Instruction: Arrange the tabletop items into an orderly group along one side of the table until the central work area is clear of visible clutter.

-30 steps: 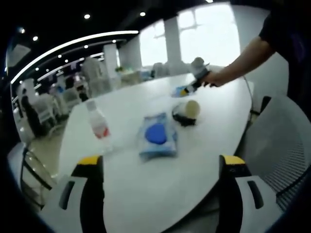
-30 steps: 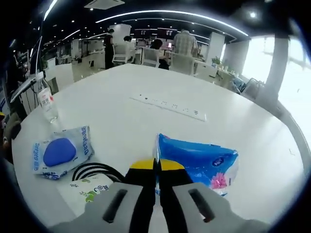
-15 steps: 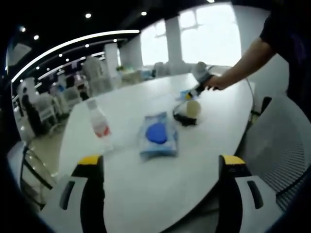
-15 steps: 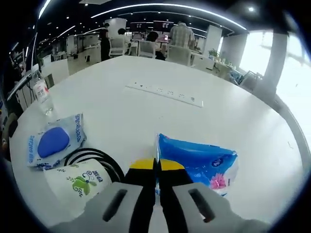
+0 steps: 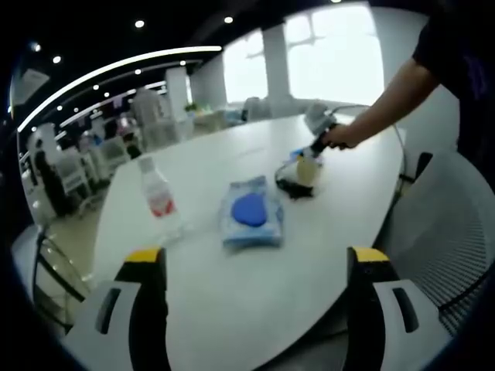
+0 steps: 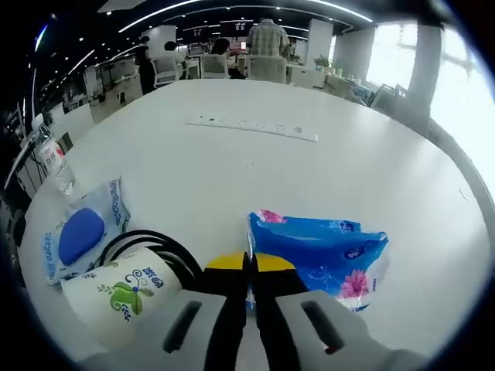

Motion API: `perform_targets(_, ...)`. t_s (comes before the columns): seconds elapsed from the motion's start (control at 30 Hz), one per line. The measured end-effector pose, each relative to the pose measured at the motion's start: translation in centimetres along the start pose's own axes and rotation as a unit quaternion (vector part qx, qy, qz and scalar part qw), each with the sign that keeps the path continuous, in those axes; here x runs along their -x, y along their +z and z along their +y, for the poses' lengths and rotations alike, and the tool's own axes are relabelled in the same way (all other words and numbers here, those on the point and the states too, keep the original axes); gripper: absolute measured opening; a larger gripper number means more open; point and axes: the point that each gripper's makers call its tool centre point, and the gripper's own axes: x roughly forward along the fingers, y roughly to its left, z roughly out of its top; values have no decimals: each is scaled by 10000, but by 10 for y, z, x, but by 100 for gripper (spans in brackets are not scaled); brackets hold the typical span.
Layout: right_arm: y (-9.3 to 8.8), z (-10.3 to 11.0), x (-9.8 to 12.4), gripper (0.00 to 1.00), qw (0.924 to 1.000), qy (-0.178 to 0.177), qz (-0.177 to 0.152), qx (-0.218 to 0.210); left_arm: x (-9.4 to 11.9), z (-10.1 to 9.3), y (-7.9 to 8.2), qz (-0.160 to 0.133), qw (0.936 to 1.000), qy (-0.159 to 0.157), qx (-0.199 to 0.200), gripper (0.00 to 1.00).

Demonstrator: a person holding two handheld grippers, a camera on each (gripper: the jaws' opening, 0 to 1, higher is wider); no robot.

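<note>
My right gripper (image 6: 247,263) is shut on the left edge of a blue tissue pack (image 6: 321,251) that lies on the white table (image 6: 255,178). Just left of it stand a white cup with a green print (image 6: 124,297) and a black cable coil (image 6: 151,246). Further left lie a blue wipes pack (image 6: 81,233) and a water bottle (image 6: 52,162). My left gripper (image 5: 257,259) hangs open over the table's near edge. Ahead of it are the bottle (image 5: 157,193), the wipes pack (image 5: 250,212), the coil with the cup (image 5: 298,179), and the right gripper (image 5: 312,147) in a person's hand.
A white power strip (image 6: 251,127) lies across the far middle of the table. A grey mesh chair (image 5: 448,232) stands at the table's right side. The person's arm (image 5: 387,100) reaches in from the right. Office chairs and people are far behind.
The right gripper has moved with the tissue pack closer to the cup and cable coil. The left gripper has stayed open and still.
</note>
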Motion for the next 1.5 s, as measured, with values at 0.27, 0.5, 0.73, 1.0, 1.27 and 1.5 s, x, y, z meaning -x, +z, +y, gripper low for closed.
perform_targets(0.27,-3,9,-2,6,9998,190,31,-51,0,1,0,2,10000,13,8,93)
perform_targets(0.5,0,9,3,15,9996,268,-46,-12,0,0,0,13,10000,-2,-15,93)
perform_targets(0.73,2,14,14,22,9989,433,-170,25,0,-1,1,7,10000,-14,-37,92)
perform_targets(1.0,8,21,23,31,9974,622,-349,21,0,0,1,-3,10000,-3,-35,92)
perform_targets(1.27,26,39,26,41,9928,999,-508,416,0,4,1,-35,10000,73,6,92)
perform_targets(1.5,40,59,22,42,9874,1331,-549,660,1,6,1,-46,9999,127,16,92)
